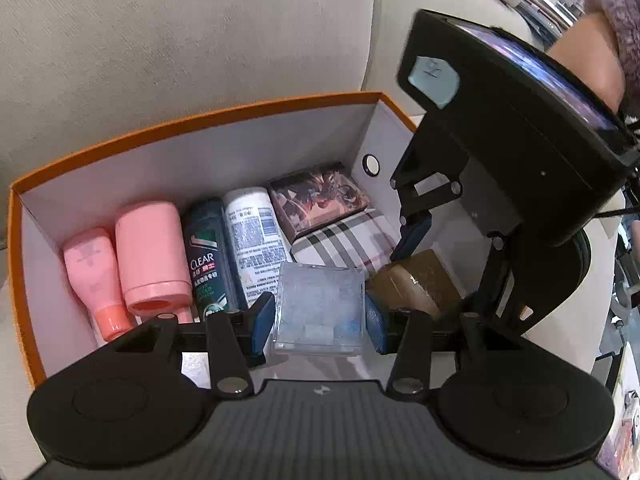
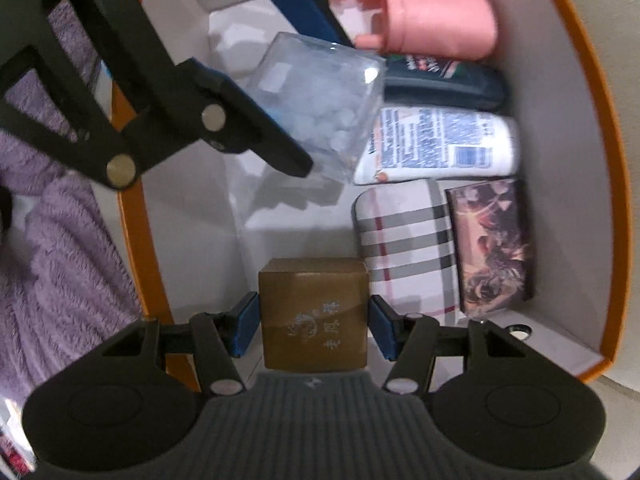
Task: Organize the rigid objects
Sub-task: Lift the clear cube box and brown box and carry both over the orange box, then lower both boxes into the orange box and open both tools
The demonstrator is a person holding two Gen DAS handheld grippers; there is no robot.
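My left gripper [image 1: 320, 320] is shut on a clear plastic box [image 1: 322, 304], held just above the floor of an orange storage box with white walls [image 1: 200, 120]. My right gripper [image 2: 314, 324] is shut on a small brown carton [image 2: 314, 312] low inside the same storage box [image 2: 612, 160]. The carton [image 1: 416, 280] hangs right of the clear box [image 2: 320, 100]. Along the far wall lie two pink bottles [image 1: 148, 256], a dark CLEAR bottle [image 1: 208, 256], a white bottle [image 1: 256, 240], a floral box [image 1: 316, 196] and a plaid case [image 1: 344, 244].
The storage box rests against a beige sofa cushion [image 1: 180, 20]. A purple fuzzy fabric [image 2: 48, 240] lies outside its near wall. A person's wrist in a purple fuzzy sleeve [image 1: 616, 12] carries the right gripper. Bare white floor [image 2: 280, 232] shows between the carton and the clear box.
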